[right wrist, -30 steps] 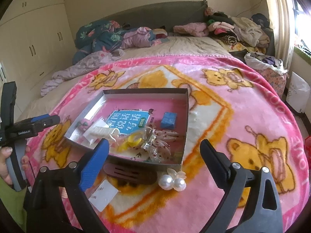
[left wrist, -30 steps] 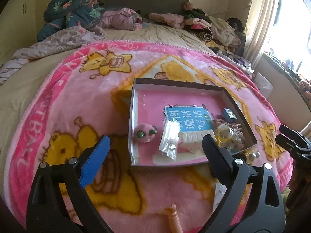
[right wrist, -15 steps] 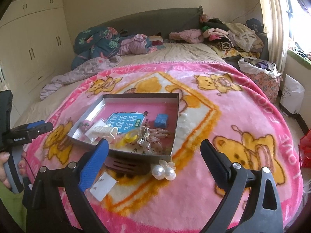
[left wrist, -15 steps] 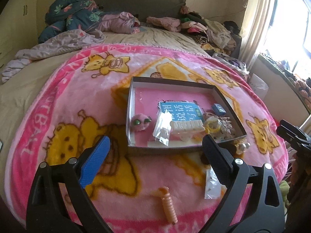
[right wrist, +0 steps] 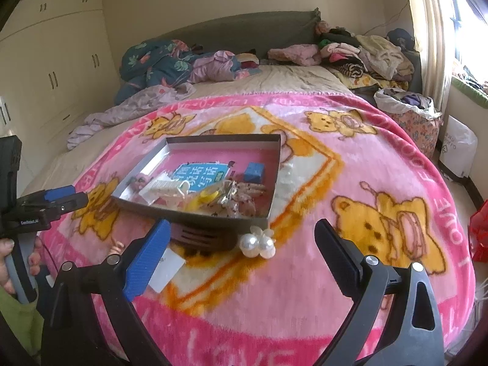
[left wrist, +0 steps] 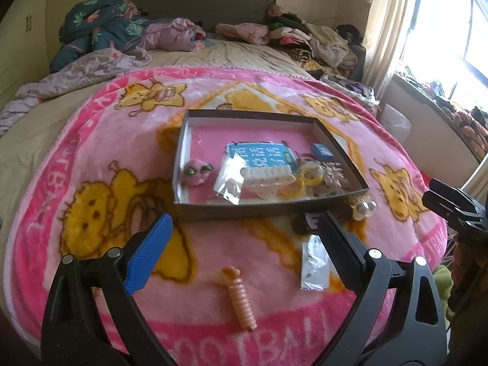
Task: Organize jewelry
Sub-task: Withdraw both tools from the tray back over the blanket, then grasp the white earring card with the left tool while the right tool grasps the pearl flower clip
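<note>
Both claws pulled back from tray (left wrist: 268, 210) | left claw (left wrist: 244, 228) spread | right claw (right wrist: 241, 235) spread

Your blanket (right wrist: 350, 164) is pink with yellow cartoon bears and white lettering. Your tray (left wrist: 183, 140) is dark grey outside, pink inside, holding a blue card (left wrist: 259, 155) with white characters. Your pearl clip (right wrist: 257, 242) is white, your spiral hair tie (left wrist: 242, 305) peach.

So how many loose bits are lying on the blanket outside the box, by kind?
Pearl clip: 1
Dark comb clip: 1
Peach spiral clip: 1
Plastic packet: 1
Total: 4
</note>
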Action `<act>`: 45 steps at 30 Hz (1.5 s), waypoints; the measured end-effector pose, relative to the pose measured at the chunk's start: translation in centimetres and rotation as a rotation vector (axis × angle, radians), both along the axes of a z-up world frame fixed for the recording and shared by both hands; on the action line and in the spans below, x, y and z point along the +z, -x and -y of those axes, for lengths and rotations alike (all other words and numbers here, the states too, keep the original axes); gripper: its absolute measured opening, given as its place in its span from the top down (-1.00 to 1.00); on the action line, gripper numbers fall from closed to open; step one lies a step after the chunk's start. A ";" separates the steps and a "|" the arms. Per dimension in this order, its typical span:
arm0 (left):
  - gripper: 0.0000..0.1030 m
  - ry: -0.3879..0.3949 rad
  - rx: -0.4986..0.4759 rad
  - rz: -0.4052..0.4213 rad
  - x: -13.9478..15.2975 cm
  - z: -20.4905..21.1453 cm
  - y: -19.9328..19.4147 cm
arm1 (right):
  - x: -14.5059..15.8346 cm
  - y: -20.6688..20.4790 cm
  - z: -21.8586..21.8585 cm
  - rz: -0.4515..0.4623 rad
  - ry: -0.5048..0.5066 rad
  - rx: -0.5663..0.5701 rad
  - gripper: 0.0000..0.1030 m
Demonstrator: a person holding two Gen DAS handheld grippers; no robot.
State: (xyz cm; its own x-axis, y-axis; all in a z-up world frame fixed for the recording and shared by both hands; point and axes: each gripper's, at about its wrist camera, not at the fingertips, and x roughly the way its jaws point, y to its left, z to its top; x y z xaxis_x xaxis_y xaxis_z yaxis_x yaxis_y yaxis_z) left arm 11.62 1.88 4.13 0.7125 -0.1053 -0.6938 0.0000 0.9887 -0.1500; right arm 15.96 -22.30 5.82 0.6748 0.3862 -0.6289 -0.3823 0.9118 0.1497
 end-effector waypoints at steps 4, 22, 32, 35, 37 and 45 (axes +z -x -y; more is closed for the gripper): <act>-0.73 -0.002 -0.017 -0.004 -0.3 1.0 0.5 | -0.3 0.8 0.4 0.001 0.005 0.001 -0.84; -0.73 -0.019 -0.074 -0.032 -1.8 3.7 2.5 | -1.5 2.9 1.5 -0.015 0.015 0.002 -0.84; -0.73 -0.030 -0.105 -0.045 -2.6 4.8 3.2 | -2.3 3.8 1.8 -0.029 0.022 0.001 -0.84; -0.73 -0.032 -0.116 -0.049 -2.8 5.2 3.2 | -2.6 3.9 1.9 -0.034 0.026 -0.001 -0.84; -0.73 -0.035 -0.123 -0.054 -3.0 5.5 3.2 | -2.8 4.0 2.1 -0.036 0.028 -0.002 -0.84; -0.73 -0.053 -0.179 -0.083 -4.4 7.8 2.8 | -3.9 3.7 2.8 -0.053 0.039 -0.020 -0.84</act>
State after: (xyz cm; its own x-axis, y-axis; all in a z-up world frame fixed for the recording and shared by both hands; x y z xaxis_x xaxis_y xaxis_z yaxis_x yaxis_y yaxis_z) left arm 8.84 -5.93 -0.27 0.6261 -0.1872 -0.7569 0.1663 0.9805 -0.1049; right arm 12.29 -25.12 1.93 0.6473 0.3475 -0.6784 -0.3561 0.9248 0.1340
